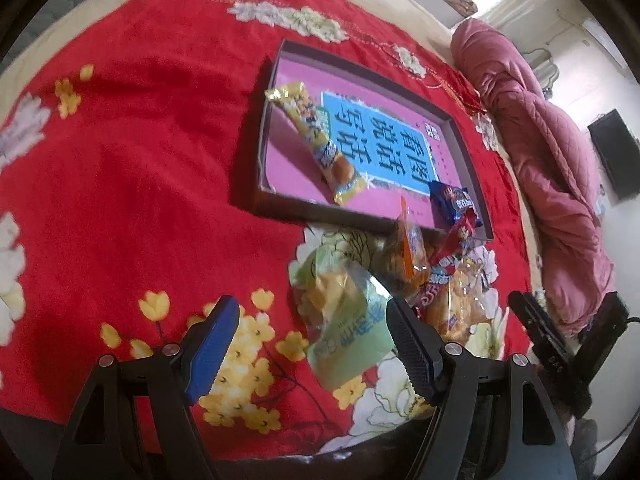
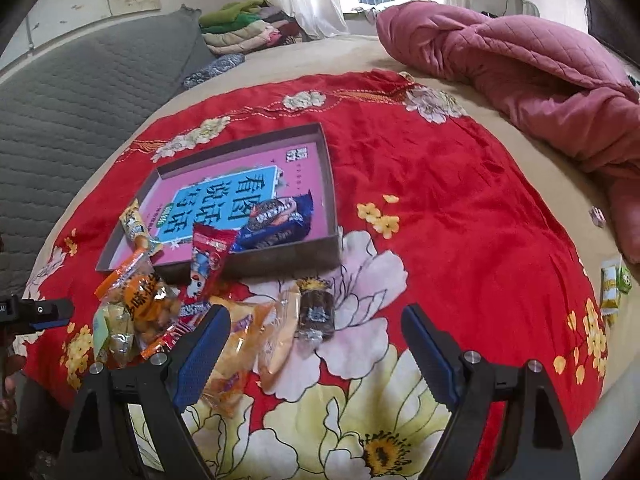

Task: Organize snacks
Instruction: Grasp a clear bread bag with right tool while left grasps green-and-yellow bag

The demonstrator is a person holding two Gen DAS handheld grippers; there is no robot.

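Here the loose snacks (image 2: 168,320) lie heaped on the red floral bedspread (image 2: 440,184), lower left in the right wrist view, just in front of the shallow box (image 2: 330,184). Inside the box already sit a long yellow packet (image 1: 316,140) and a blue cookie pack (image 2: 276,220); a red packet (image 2: 210,256) leans over its near wall. The pale green bag (image 1: 344,320) lies low centre in the left wrist view, between the fingers of the left hand-held gripper (image 1: 312,344), which is spread wide and holds nothing. The right hand-held gripper (image 2: 316,356) is equally wide and empty, above a dark wrapped cake (image 2: 316,312). These packets look light, crinkly and slippery, their contents crushable; a crimped end seam seems the safest hold. The box's low walls could catch a dragged packet. Open bedspread lies to the right.
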